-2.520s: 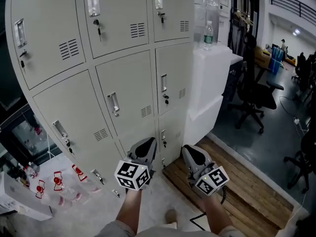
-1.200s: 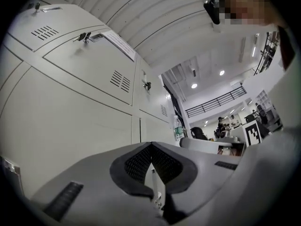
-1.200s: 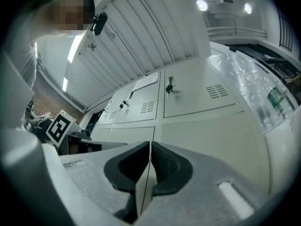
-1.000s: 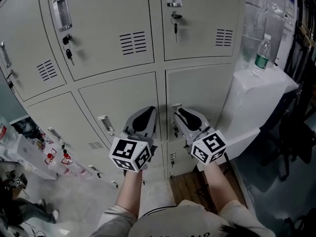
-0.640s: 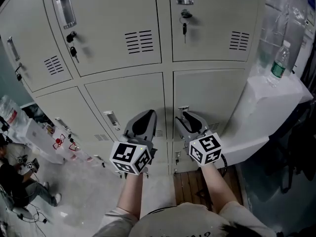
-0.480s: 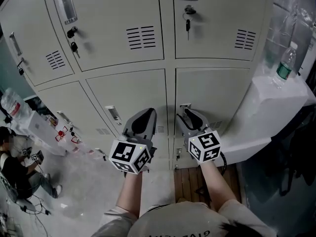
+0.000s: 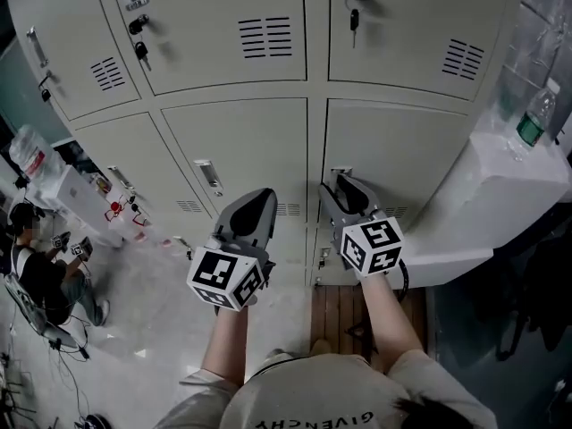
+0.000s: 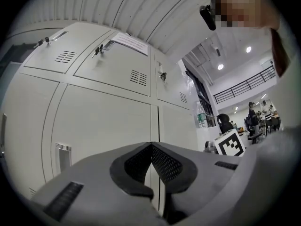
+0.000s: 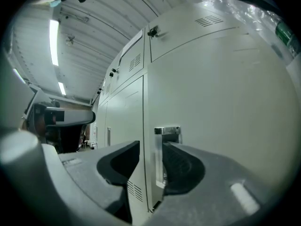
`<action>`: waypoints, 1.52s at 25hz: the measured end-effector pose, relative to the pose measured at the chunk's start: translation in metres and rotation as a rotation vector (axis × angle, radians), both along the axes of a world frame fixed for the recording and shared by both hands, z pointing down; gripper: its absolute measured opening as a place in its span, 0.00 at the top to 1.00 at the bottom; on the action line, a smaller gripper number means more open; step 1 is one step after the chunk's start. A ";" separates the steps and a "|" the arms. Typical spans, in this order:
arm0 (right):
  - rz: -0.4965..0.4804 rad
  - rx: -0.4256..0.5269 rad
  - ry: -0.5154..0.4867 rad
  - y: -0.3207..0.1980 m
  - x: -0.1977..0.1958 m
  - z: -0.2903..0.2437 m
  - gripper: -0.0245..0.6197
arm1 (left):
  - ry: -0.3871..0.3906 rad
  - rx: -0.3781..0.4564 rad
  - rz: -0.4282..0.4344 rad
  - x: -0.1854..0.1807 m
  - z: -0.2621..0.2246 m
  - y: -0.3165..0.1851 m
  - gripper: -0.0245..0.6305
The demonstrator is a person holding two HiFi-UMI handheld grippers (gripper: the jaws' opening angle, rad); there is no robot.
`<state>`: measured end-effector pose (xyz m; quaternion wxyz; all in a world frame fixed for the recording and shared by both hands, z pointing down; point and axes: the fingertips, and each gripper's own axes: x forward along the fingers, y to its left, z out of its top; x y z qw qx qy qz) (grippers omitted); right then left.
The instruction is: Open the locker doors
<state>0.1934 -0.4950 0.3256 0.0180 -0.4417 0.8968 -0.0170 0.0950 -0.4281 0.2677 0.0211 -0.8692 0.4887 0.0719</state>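
Right claw (image 7: 343,184) stands wide at the pull handle (image 9: 167,142) of the lower right locker door (image 7: 402,150). Its jaws have just opened and straddle the door's latch edge, the handle between them but not yet pinched, which I read as the lineup for a grip and pull. Left claw (image 7: 261,199), jaws together on nothing, hangs off the neighbouring door (image 7: 241,141), out of the way. Every door in view is shut. With its handle at its left edge, this door should swing right, toward the white cabinet (image 7: 514,181) carrying a water bottle (image 7: 531,119). The floor (image 7: 170,329) lies open leftward, up to a seated person (image 7: 40,275).
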 end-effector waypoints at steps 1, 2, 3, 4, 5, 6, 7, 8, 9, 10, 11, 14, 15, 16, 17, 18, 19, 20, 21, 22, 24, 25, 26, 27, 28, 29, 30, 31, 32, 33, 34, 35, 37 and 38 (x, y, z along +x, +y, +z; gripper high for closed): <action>-0.002 0.000 -0.006 0.001 0.000 0.000 0.74 | 0.000 -0.005 -0.009 -0.003 0.003 0.001 0.96; -0.006 0.001 -0.012 0.003 0.000 -0.001 0.74 | 0.002 -0.010 -0.018 -0.006 0.006 0.002 0.96; -0.011 0.002 -0.017 0.005 0.001 -0.001 0.74 | 0.005 -0.015 -0.026 -0.009 0.009 0.003 0.96; -0.017 0.004 -0.019 0.008 0.001 -0.001 0.74 | 0.009 -0.020 -0.033 -0.010 0.012 0.004 0.96; -0.025 0.005 -0.019 0.012 0.002 -0.001 0.74 | 0.015 -0.026 -0.037 -0.011 0.015 0.004 0.96; -0.033 0.007 -0.017 0.016 0.003 -0.001 0.74 | 0.020 -0.030 -0.039 -0.011 0.017 0.005 0.96; -0.042 0.008 -0.013 0.021 0.004 -0.001 0.74 | 0.024 -0.033 -0.039 -0.010 0.019 0.005 0.96; -0.051 0.009 -0.009 0.025 0.005 0.000 0.74 | 0.026 -0.035 -0.037 -0.008 0.020 0.006 0.96; -0.059 0.009 -0.005 0.030 0.006 0.000 0.74 | 0.028 -0.034 -0.034 -0.006 0.020 0.007 0.96; -0.068 0.009 -0.003 0.035 0.007 -0.001 0.75 | 0.029 -0.033 -0.029 -0.003 0.020 0.008 0.96; -0.076 0.009 -0.003 0.039 0.008 -0.001 0.75 | 0.030 -0.031 -0.023 0.000 0.020 0.009 0.96; -0.100 0.014 -0.007 0.054 0.013 -0.002 0.75 | 0.036 -0.025 0.002 0.013 0.022 0.014 0.96; -0.105 0.018 -0.009 0.059 0.016 -0.002 0.75 | 0.037 -0.026 0.012 0.018 0.024 0.015 0.96; -0.109 0.023 -0.011 0.064 0.018 -0.002 0.75 | 0.038 -0.028 0.022 0.022 0.026 0.017 0.96; -0.112 0.028 -0.015 0.069 0.021 -0.002 0.75 | 0.039 -0.032 0.030 0.026 0.028 0.018 0.96; -0.115 0.032 -0.020 0.074 0.024 -0.001 0.75 | 0.041 -0.036 0.038 0.029 0.030 0.020 0.96; -0.119 0.034 -0.025 0.080 0.026 -0.001 0.75 | 0.043 -0.039 0.046 0.032 0.031 0.020 0.96; -0.123 0.037 -0.028 0.085 0.029 -0.002 0.76 | 0.047 -0.040 0.054 0.035 0.032 0.021 0.96; -0.127 0.040 -0.026 0.090 0.032 -0.002 0.76 | 0.051 -0.040 0.062 0.038 0.031 0.021 0.96; -0.130 0.042 -0.022 0.095 0.035 -0.002 0.76 | 0.056 -0.039 0.072 0.042 0.031 0.022 0.96; -0.129 0.043 -0.011 0.105 0.040 -0.001 0.76 | 0.055 -0.034 0.099 0.049 0.029 0.027 0.96; -0.125 0.044 -0.007 0.109 0.043 0.000 0.76 | 0.049 -0.031 0.115 0.053 0.029 0.031 0.96; -0.120 0.047 -0.005 0.113 0.047 -0.001 0.76 | 0.040 -0.027 0.130 0.057 0.030 0.034 0.96; -0.113 0.051 -0.005 0.117 0.051 -0.001 0.76 | 0.031 -0.023 0.143 0.060 0.030 0.037 0.96; -0.105 0.054 -0.008 0.122 0.055 -0.001 0.76 | 0.026 -0.022 0.153 0.062 0.032 0.041 0.96; -0.095 0.056 -0.011 0.126 0.059 -0.001 0.76 | 0.024 -0.023 0.159 0.061 0.034 0.045 0.96; -0.081 0.058 -0.013 0.131 0.063 -0.001 0.76 | 0.026 -0.028 0.161 0.060 0.037 0.049 0.96; -0.064 0.062 -0.014 0.136 0.068 -0.001 0.76 | 0.031 -0.033 0.162 0.057 0.039 0.053 0.96; -0.047 0.067 -0.013 0.139 0.072 -0.002 0.76 | 0.035 -0.039 0.163 0.054 0.042 0.057 0.96; -0.030 0.072 -0.011 0.143 0.076 -0.002 0.76 | 0.036 -0.045 0.167 0.051 0.044 0.062 0.96; -0.014 0.075 -0.007 0.146 0.080 -0.003 0.77 | 0.035 -0.051 0.172 0.049 0.047 0.067 0.96; 0.000 0.078 -0.003 0.150 0.084 -0.004 0.78 | 0.031 -0.058 0.175 0.046 0.051 0.072 0.96; 0.031 0.084 0.006 0.155 0.090 -0.004 0.78 | 0.026 -0.072 0.175 0.038 0.058 0.080 0.96; 0.049 0.087 0.008 0.156 0.093 -0.005 0.77 | 0.027 -0.076 0.172 0.033 0.060 0.084 0.96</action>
